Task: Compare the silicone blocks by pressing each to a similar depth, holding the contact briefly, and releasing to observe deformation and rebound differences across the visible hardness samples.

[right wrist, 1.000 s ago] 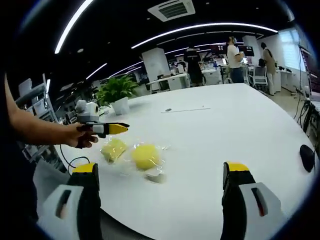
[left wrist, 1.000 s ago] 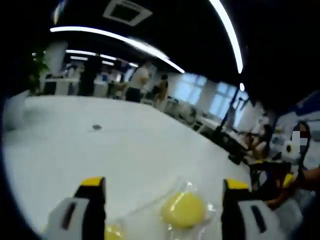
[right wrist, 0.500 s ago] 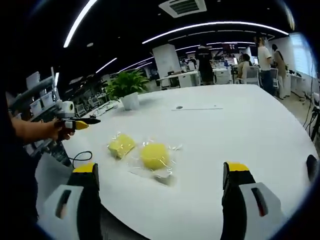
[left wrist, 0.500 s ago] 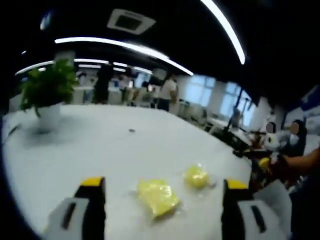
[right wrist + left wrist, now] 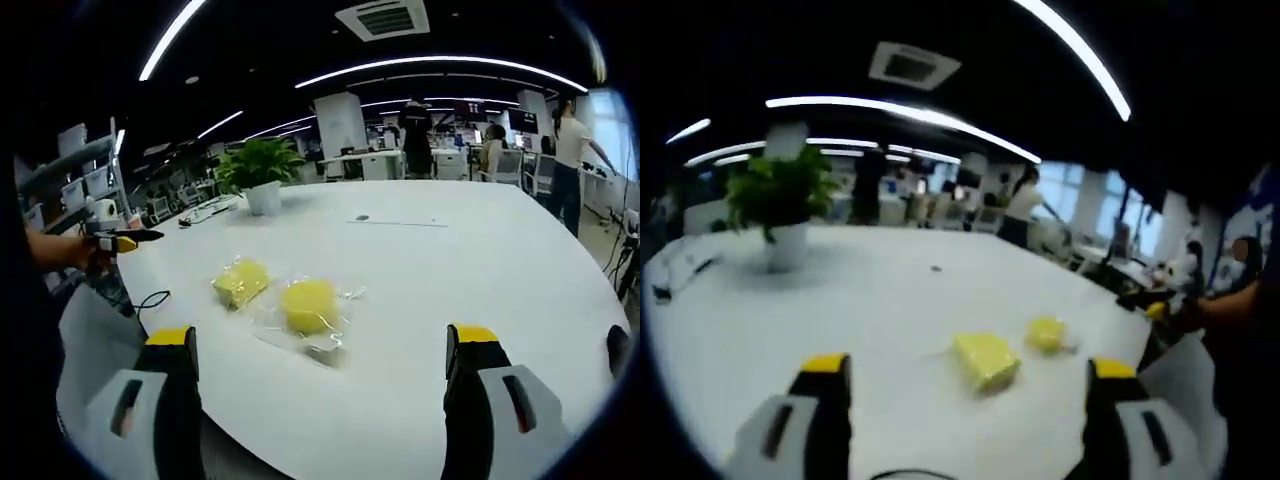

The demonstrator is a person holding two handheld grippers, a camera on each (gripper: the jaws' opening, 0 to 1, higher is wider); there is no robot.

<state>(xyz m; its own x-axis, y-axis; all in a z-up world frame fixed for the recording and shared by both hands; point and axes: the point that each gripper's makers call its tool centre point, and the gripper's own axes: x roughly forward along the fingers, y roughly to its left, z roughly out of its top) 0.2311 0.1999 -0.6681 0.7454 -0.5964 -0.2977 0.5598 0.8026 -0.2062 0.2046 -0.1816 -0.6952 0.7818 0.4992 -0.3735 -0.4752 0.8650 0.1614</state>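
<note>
Two yellow silicone samples in clear wrap lie on the white table (image 5: pixel 470 270). The square block (image 5: pixel 241 282) (image 5: pixel 986 360) sits beside the round block (image 5: pixel 309 305) (image 5: pixel 1045 333). My right gripper (image 5: pixel 318 390) is open, its yellow-tipped jaws wide apart, near the table's edge and short of the round block. My left gripper (image 5: pixel 958 395) is also open, held back from the square block with nothing between its jaws. In the right gripper view the left gripper (image 5: pixel 115 241) shows at the far left in a hand, off the table's edge.
A potted plant (image 5: pixel 258 172) (image 5: pixel 780 205) stands at the back of the table. A small dark disc (image 5: pixel 362 217) and a thin line mark lie farther back. A black cable (image 5: pixel 150 302) hangs at the left edge. A dark object (image 5: pixel 617 350) sits at the right edge. People stand among desks behind.
My left gripper has pulled back and away from the blocks, off the table's side; they look smaller in its view and the plant has come in. The right gripper has hardly moved.
</note>
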